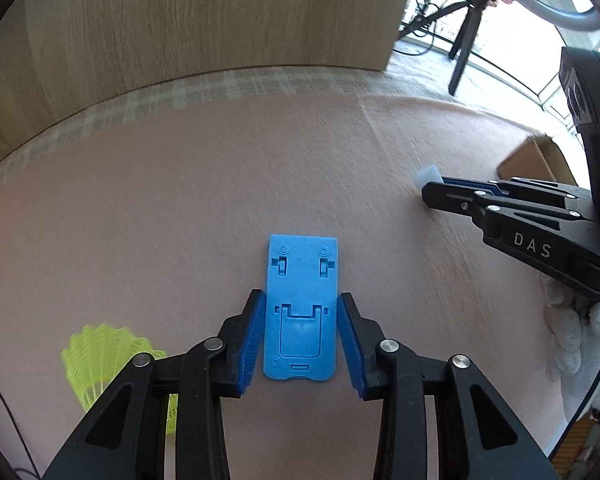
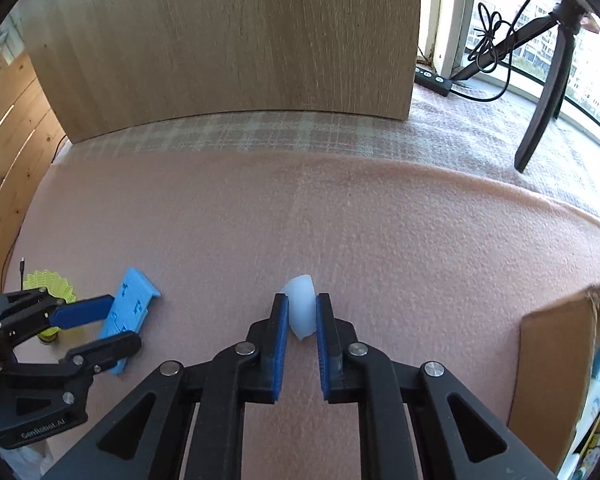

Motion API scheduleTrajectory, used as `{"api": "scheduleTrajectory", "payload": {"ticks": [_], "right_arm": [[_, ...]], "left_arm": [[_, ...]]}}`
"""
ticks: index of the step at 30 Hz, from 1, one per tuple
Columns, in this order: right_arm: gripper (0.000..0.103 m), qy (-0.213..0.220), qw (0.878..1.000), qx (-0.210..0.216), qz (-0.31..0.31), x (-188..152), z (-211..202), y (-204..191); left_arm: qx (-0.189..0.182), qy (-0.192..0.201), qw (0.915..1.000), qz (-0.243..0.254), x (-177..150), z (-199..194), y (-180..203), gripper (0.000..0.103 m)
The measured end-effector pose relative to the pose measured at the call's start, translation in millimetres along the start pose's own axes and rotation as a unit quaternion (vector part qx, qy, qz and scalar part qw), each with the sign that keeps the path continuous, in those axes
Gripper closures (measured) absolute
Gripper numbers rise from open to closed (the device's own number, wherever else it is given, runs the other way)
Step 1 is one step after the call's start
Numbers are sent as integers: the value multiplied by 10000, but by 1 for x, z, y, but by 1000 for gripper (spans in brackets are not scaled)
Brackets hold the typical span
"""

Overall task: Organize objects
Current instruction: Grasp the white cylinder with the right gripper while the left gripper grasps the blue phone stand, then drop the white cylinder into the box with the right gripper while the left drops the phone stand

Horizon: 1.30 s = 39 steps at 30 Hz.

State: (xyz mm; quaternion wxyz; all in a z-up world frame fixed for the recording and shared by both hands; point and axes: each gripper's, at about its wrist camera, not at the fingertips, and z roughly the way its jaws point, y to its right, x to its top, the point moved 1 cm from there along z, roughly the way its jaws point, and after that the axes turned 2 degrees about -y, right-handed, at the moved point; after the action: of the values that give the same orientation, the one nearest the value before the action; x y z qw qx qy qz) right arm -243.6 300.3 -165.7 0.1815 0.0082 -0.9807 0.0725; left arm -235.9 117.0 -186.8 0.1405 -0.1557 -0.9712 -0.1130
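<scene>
One pink felt mat (image 2: 340, 220); wooden panel (image 2: 228, 40) behind.

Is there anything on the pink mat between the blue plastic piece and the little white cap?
Nothing: in both wrist views the mat lies bare between the blue plastic piece and the white cap.

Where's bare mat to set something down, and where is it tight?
Free: the wide stretch of pink mat between the wooden panel and both grippers. Crowded: the left corner, where the left gripper straddles the blue stand beside the yellow shuttlecock, and the right edge by the cardboard box.
</scene>
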Motion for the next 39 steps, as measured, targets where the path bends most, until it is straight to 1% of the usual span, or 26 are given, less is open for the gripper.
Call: {"api": "scheduleTrajectory", "payload": {"ticks": [1, 5, 10, 11, 15, 18, 22, 25, 27, 30, 33, 36, 39], "right_arm": [[96, 9, 10000, 24, -2, -5, -2, -1], [97, 63, 10000, 18, -20, -30, -16, -3], [98, 119, 9993, 240, 244, -69, -30, 2], [98, 159, 9989, 270, 336, -75, -33, 3], [98, 375, 9968, 353, 610, -101, -61, 16], [98, 568, 9947, 458, 718, -117, -88, 28], [98, 904, 9917, 436, 804, -135, -132, 53], [98, 1096, 9899, 260, 863, -147, -159, 74], [98, 1160, 9895, 159, 853, -153, -173, 87], [98, 1242, 9880, 57, 921, -161, -187, 109], [98, 1290, 9861, 30, 1046, -167, -197, 132], [98, 1312, 9849, 8, 1125, -172, -201, 147], [97, 1331, 9844, -1, 1151, -175, -204, 159]], "left_arm": [[-7, 9, 10000, 30, -5, -1, 5, 64], [-3, 46, 9998, 198, -36, -6, 34, 64], [-157, 63, 9998, 106, -67, -12, 61, 64], [-239, 48, 9997, 40, -70, -13, 64, 64], [-310, 73, 9995, -87, -75, -24, 73, 64], [-301, 274, 9991, -124, -73, -44, 84, 64], [-332, 555, 9979, -4, -56, -64, 110, 64], [-375, 732, 9965, 174, -42, -75, 139, 64], [-445, 806, 9953, 312, -29, -74, 163, 64], [-520, 893, 9932, 538, -9, -74, 200, 64], [-643, 943, 9911, 688, 3, -79, 229, 64], [-606, 984, 9896, 854, 20, -69, 260, 64], [-641, 943, 9893, 907, 34, -58, 280, 64]]}}
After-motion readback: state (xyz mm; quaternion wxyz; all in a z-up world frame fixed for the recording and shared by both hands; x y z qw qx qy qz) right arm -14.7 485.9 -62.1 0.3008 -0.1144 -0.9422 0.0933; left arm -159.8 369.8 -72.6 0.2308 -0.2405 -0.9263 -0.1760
